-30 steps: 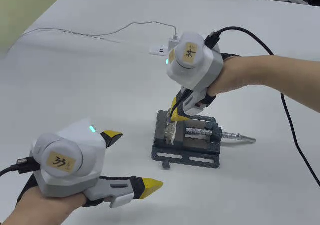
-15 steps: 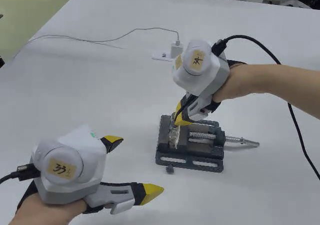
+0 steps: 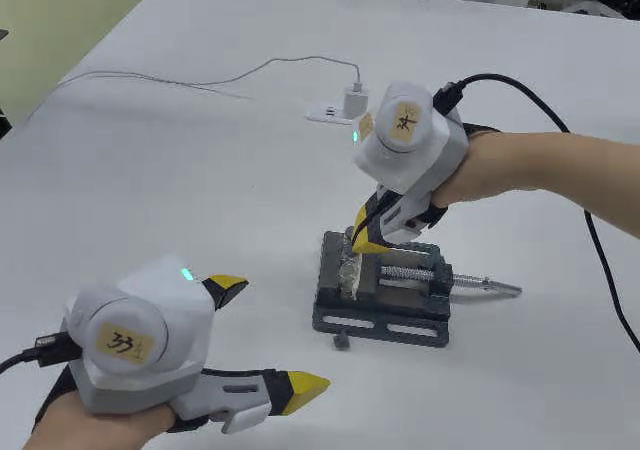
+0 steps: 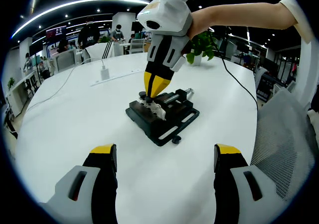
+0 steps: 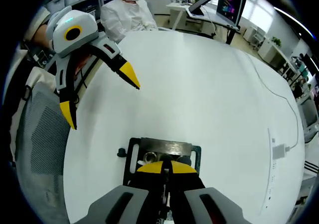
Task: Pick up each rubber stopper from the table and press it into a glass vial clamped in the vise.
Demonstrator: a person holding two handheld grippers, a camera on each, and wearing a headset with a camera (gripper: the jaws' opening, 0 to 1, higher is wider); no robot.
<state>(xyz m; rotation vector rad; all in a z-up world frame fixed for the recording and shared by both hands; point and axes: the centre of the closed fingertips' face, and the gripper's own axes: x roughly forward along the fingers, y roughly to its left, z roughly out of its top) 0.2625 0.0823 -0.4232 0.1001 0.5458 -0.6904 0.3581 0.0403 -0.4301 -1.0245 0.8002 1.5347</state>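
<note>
R tongs (image 3: 362,242) together, tips down over vial (image 3: 347,269) in vise (image 3: 385,315), screw (image 3: 482,286) pointing right; L tongs (image 3: 272,336) apart.

In head view: looking forward and down from above near side of table (image 3: 150,170); vise (image 3: 385,315) right of centre, middling range. In left gripper view: looking low, nearly level across tabletop toward vise, from farther back. In right gripper view: looking steeply down from just above vise, very close. Shared by all three: vise and tabletop around it. Facing each other: right gripper (image 4: 152,93) caught in left gripper view, left gripper (image 5: 102,102) in right gripper view; both in head view.
</note>
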